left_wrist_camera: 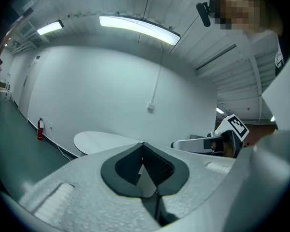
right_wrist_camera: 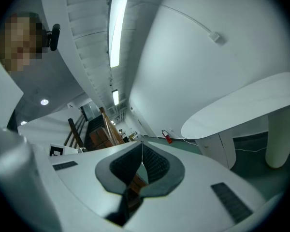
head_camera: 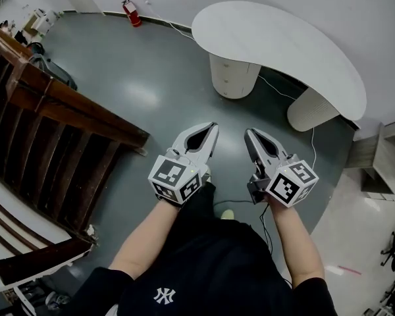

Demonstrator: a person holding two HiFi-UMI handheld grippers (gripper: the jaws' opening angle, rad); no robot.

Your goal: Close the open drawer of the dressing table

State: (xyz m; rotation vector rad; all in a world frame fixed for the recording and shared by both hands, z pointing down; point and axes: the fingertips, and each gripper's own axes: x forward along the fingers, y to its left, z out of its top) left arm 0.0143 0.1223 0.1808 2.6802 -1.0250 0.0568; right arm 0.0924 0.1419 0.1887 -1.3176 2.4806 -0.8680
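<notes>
I look steeply down at a grey-green floor (head_camera: 138, 91) with both grippers held out in front of me. The left gripper (head_camera: 214, 126) and the right gripper (head_camera: 249, 133) sit side by side. Each has its fingers pressed together with nothing between them.

The dressing table (head_camera: 283, 45) is white with a kidney-shaped top. It stands against the white wall at the far right edge of the floor, well apart from both grippers. It rests on two rounded pedestals. The left pedestal (head_camera: 233, 76) shows faint horizontal seams that I take for drawer fronts, and the right pedestal (head_camera: 311, 109) looks plain. From here I cannot make out which drawer stands open.

I judge the drawer to be light and stiff, so a steady push should send it in and no grip is needed. Closed fingers set against the middle of its front would do. The front looks curved and probably smooth, so an off-centre push could slip sideways.

A dark wooden stair railing (head_camera: 66, 104) runs along the left edge of the floor. A red fire extinguisher (head_camera: 131, 13) stands by the far wall. A thin white cable (head_camera: 276, 89) trails on the floor between the pedestals. Nothing stands between the grippers and the left pedestal.
</notes>
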